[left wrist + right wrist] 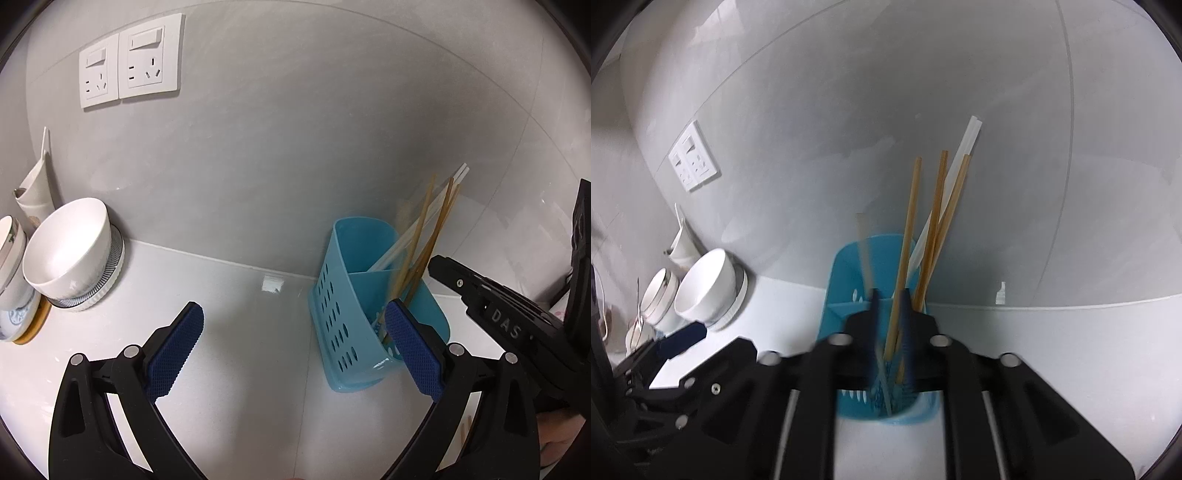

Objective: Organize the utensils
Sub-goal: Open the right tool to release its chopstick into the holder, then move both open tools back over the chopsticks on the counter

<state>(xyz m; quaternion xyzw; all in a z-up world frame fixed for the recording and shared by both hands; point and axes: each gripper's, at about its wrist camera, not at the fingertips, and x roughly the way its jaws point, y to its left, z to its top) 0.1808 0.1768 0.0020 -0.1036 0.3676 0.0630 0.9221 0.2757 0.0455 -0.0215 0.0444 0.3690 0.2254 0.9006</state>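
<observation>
- The left gripper (293, 334) is wide open and holds nothing. Its two blue pads (173, 354) hang above the white counter (240, 332).
- The blue holder (340, 321) stands on the counter, close to the gray wall (295, 147). It sits just beside the left gripper's right pad.
- The holder has a wall inside that splits it in two.
- Brown chopsticks (936, 221) and white chopsticks (967, 144) stand in the holder and lean toward the wall.
- The right gripper (888, 295) is right above the holder. Its fingers are nearly closed, with only a thin gap.
- One brown stick (908, 236) passes through that gap. I cannot tell if the fingers squeeze it, because this part is blurry.
- A white bowl (70, 243) lies tipped on a round stand (107, 280), far to the left of the holder.
- Two sockets (129, 61) are on the wall.
</observation>
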